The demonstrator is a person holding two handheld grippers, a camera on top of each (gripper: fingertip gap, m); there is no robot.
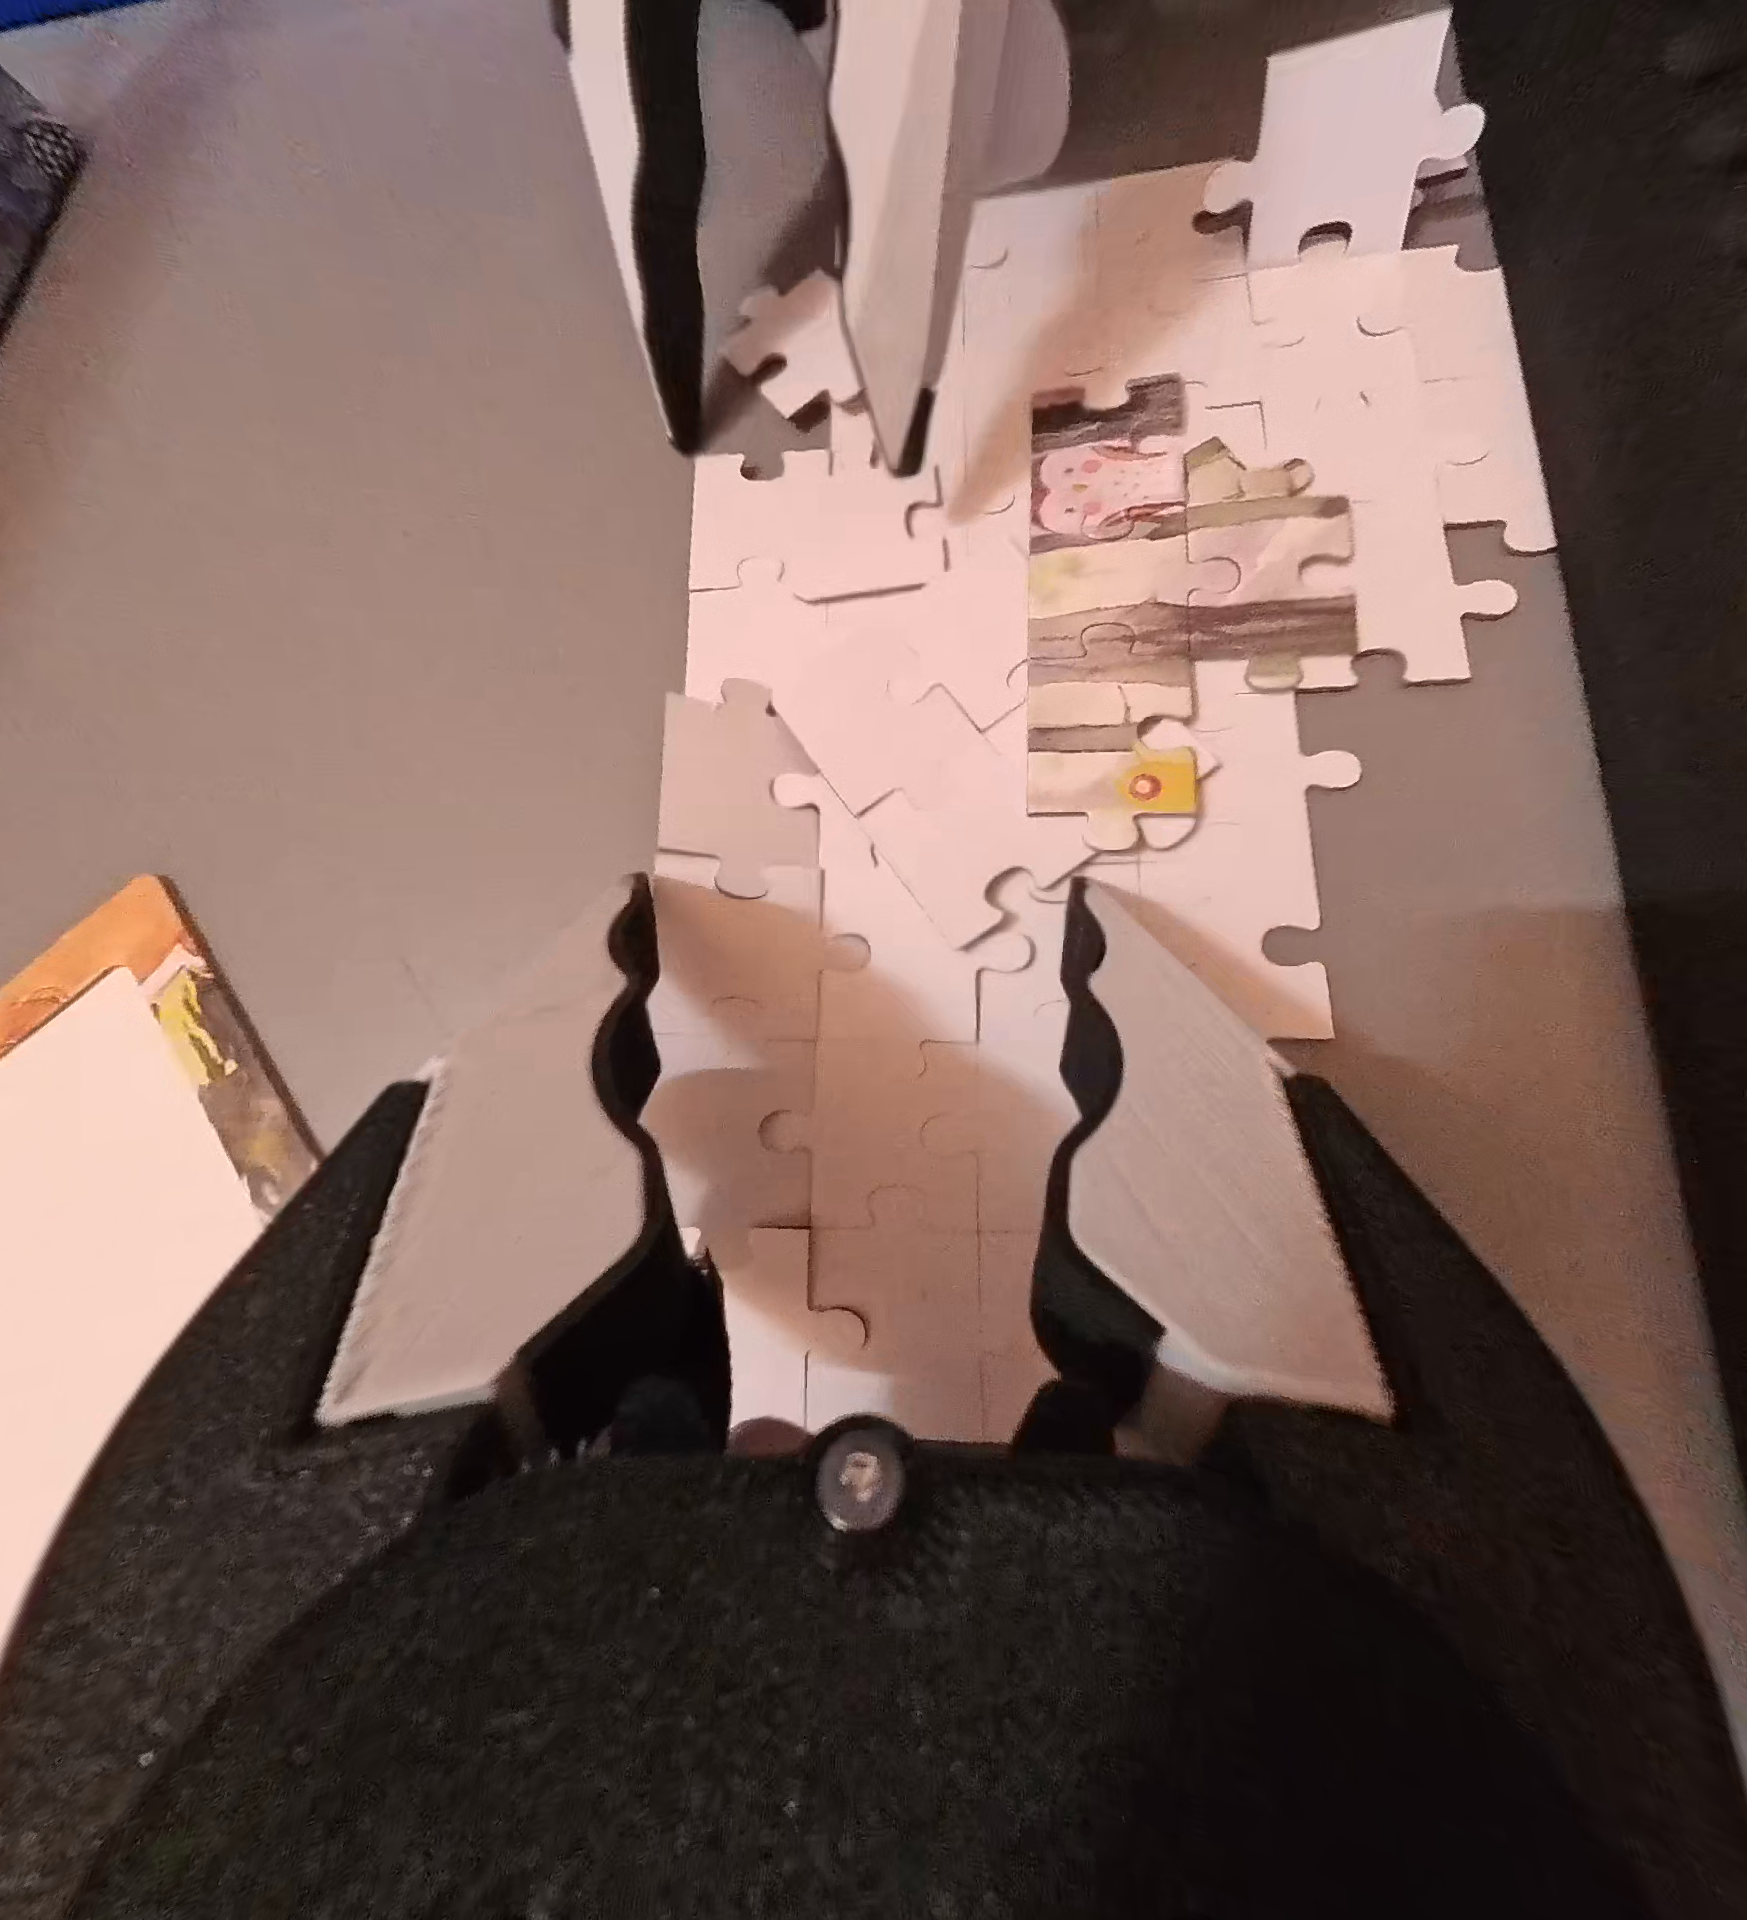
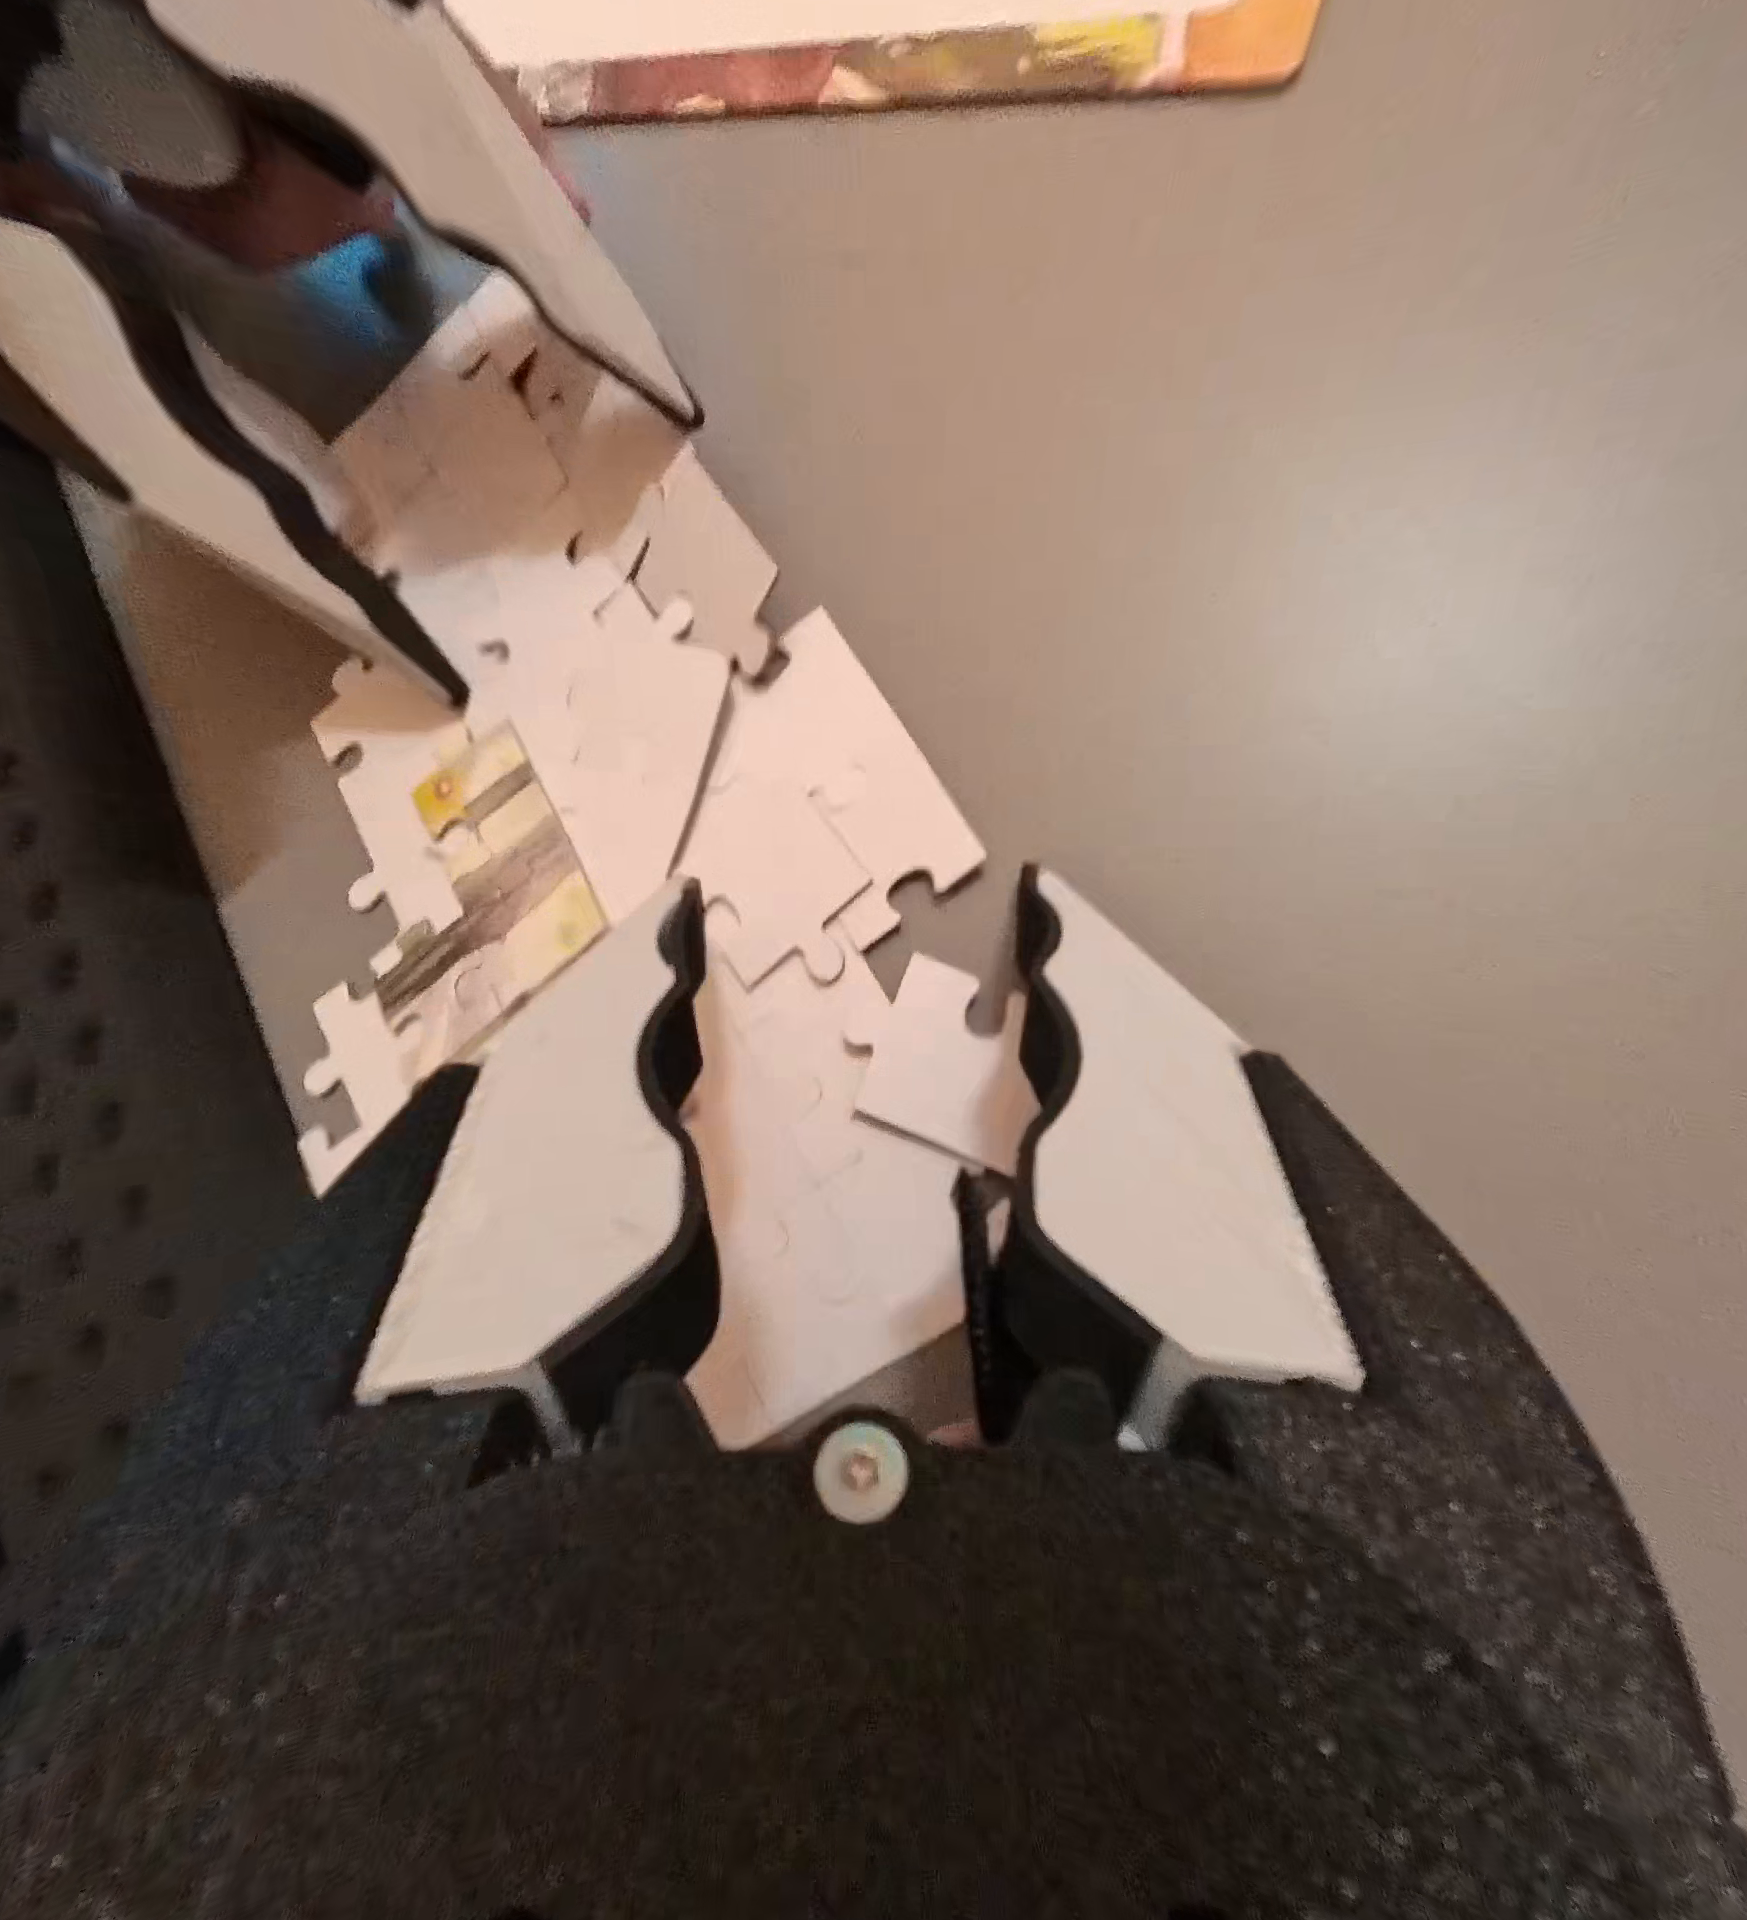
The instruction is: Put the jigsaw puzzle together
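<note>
**Sorting loose pieces on the grey table**

Left gripper [image 1: 853, 894] and right gripper [image 2: 853, 894], both spread and empty, hover over the face-down puzzle pieces [image 1: 910, 748]. A few printed pieces [image 1: 1191, 582] lie face-up. Next, probably, closing on one loose piece [image 2: 936, 1060].

The puzzle tray [image 1: 69, 1091] left of the left fingers [image 1: 557, 1122] is cut off by the frame edge. Past those fingers, the right gripper [image 1: 796, 416] covers part of the puzzle pieces [image 1: 848, 582], its upper body out of frame. The printed patch [image 2: 505, 852] left of the right fingers [image 2: 578, 1122] is blurred.
</note>
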